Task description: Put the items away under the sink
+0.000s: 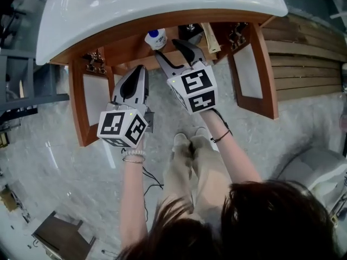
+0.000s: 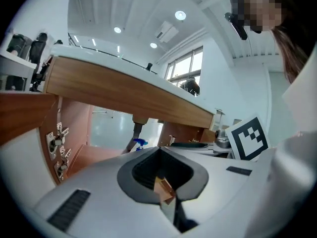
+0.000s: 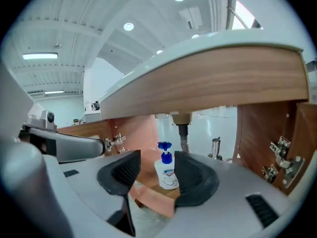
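Note:
A white soap bottle (image 1: 155,38) with a blue pump stands on the floor of the open wooden cabinet (image 1: 135,50) under the white sink (image 1: 162,1). My right gripper (image 1: 168,50) is just in front of it, open and apart from it. In the right gripper view the bottle (image 3: 167,175) shows beyond the gap of the right gripper (image 3: 156,158), untouched. My left gripper (image 1: 139,69) hangs lower left, before the cabinet opening, shut on nothing. In the left gripper view the left gripper (image 2: 161,150) has its jaws together, and the blue pump (image 2: 140,143) peeks over them.
Both cabinet doors, the left (image 1: 89,104) and the right (image 1: 255,77), stand wide open. The drain pipe (image 3: 183,133) drops behind the bottle. A dark object (image 1: 190,32) and a beige item (image 1: 210,37) sit further right inside. Wooden slats (image 1: 309,58) lie to the right.

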`<state>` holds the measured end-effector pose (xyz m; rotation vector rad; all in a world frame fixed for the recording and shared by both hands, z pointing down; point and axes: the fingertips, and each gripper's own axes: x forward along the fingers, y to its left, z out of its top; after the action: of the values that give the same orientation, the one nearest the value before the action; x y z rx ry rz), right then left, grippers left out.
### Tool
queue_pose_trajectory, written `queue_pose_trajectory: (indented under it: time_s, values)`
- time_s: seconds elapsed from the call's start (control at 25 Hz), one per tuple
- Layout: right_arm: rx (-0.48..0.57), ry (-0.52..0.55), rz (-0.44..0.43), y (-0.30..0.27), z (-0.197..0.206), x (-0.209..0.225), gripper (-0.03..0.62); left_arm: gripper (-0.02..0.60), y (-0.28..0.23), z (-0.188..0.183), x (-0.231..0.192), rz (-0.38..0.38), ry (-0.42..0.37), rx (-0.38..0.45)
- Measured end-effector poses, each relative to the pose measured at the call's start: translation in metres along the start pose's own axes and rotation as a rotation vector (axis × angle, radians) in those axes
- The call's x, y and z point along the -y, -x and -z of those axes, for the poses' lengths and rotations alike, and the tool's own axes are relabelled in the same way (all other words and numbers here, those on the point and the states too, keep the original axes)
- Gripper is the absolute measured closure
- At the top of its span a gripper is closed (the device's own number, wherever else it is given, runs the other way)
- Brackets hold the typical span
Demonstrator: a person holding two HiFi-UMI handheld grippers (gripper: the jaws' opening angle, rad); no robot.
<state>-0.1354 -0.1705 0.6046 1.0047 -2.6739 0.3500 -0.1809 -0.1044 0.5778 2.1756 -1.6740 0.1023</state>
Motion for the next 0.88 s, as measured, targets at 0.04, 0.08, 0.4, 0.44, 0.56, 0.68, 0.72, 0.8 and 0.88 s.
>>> queue_pose_trajectory:
  time_s: [0.04,0.08,0.4,0.44,0.56,0.68,0.72,0.8,0.88]
  values:
    - [-0.002,-0.01,0.001,0.008,-0.007,-0.001,0.37,0.581,0.003,-0.006,0.006,0.003,0.007,0.0]
    - [-0.004,-0.017,0.004,0.017,-0.015,-0.002,0.38,0.581,0.007,-0.012,0.013,0.007,0.013,-0.001]
    - [-0.009,-0.068,-0.018,0.088,-0.081,-0.021,0.425,0.581,0.046,-0.053,0.067,0.032,0.059,-0.034]
    - [-0.011,-0.063,-0.021,0.094,-0.087,-0.023,0.43,0.581,0.05,-0.059,0.071,0.033,0.06,-0.032]
    - [-0.012,-0.06,-0.024,0.112,-0.105,-0.026,0.448,0.581,0.06,-0.077,0.085,0.041,0.063,-0.02]
    - [-0.006,-0.064,-0.022,0.126,-0.122,-0.028,0.467,0.581,0.065,-0.096,0.097,0.052,0.061,-0.003]
    - [-0.003,-0.068,-0.022,0.131,-0.127,-0.03,0.47,0.581,0.067,-0.102,0.101,0.056,0.059,0.0]
    - [0.003,-0.078,-0.02,0.139,-0.136,-0.033,0.486,0.581,0.071,-0.113,0.107,0.06,0.056,0.008]
    - [0.011,-0.091,-0.015,0.148,-0.143,-0.035,0.495,0.581,0.075,-0.123,0.114,0.065,0.053,0.015]
